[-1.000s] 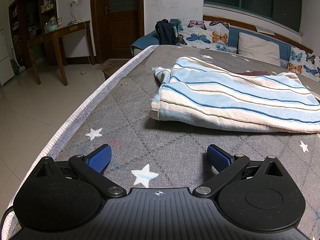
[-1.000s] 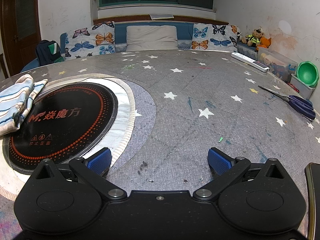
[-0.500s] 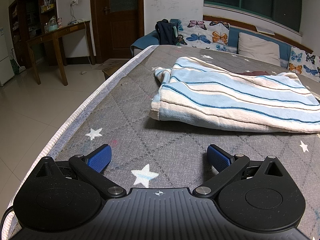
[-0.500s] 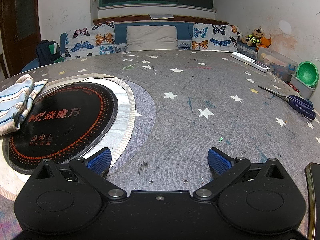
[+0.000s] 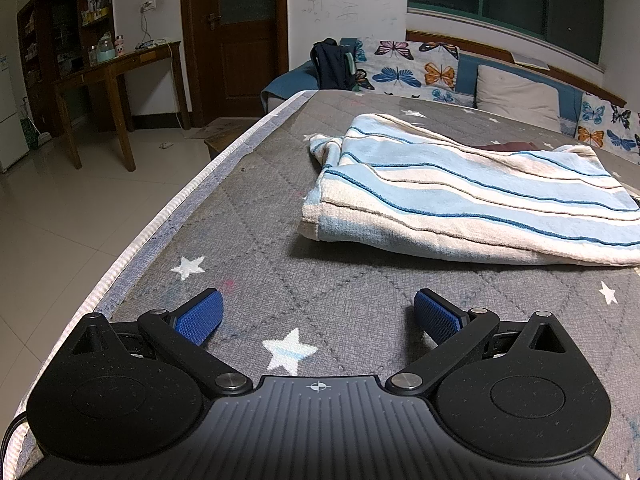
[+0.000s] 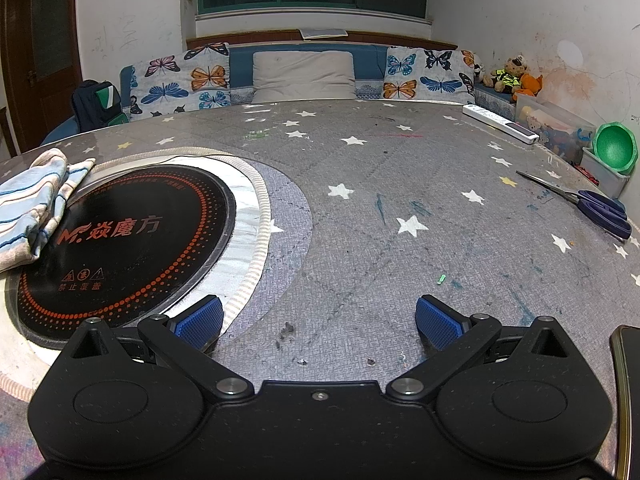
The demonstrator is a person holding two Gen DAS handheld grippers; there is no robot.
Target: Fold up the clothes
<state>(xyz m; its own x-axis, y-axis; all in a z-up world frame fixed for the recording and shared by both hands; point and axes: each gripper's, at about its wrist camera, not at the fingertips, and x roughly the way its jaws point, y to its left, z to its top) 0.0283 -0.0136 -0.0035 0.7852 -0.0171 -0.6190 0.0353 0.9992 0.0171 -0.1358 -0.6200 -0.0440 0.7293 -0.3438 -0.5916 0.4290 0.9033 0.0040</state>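
A striped towel (image 5: 472, 196), pale blue and cream with thin dark blue lines, is lying folded over on a grey star-printed table cover (image 5: 320, 292). The left gripper (image 5: 318, 314) is sitting low over the cover, just short of the towel's near edge, its blue-padded jaws spread wide apart and holding nothing. The right gripper (image 6: 318, 318) is likewise resting with its jaws wide apart and gripping nothing, beside a round black induction hob (image 6: 120, 240) set into the table. The towel's far end (image 6: 36, 204) is overlapping the hob's left edge. A pair of blue-handled scissors (image 6: 588, 204) is lying well off to the right.
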